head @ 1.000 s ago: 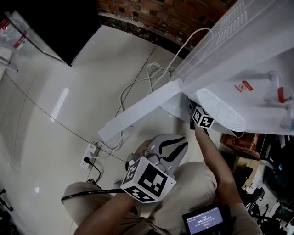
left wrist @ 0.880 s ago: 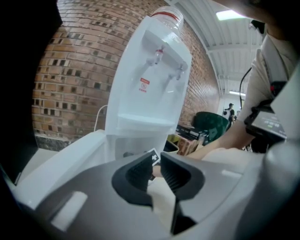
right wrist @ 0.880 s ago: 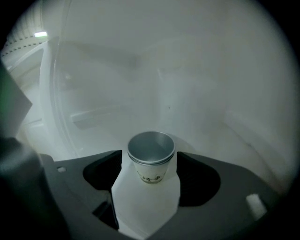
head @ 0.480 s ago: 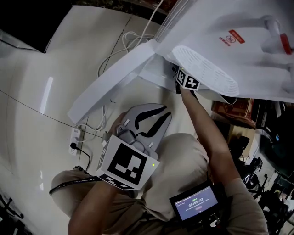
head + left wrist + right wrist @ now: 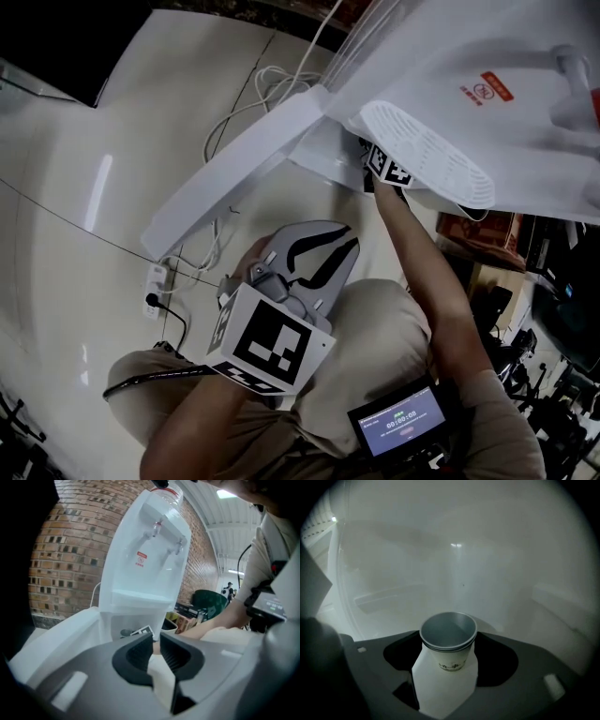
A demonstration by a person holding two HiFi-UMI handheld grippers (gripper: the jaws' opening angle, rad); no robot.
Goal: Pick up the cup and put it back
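Inside the water dispenser's lower cabinet [image 5: 487, 564], the right tool [image 5: 449, 660] has its jaws closed on the paper cup [image 5: 449, 639], so lifting or returning seems in hand, calling next for a level carry, while the left tool [image 5: 157, 651] hangs empty, jaws together.

Red label [image 5: 494, 89] on the water dispenser [image 5: 441, 56]: a crossed-circle sign; I cannot read its wording. Chest-worn screen [image 5: 401, 427]: timer digits, which I read as 00:00:08. Dark print low on the cup [image 5: 449, 649]: illegible to me.
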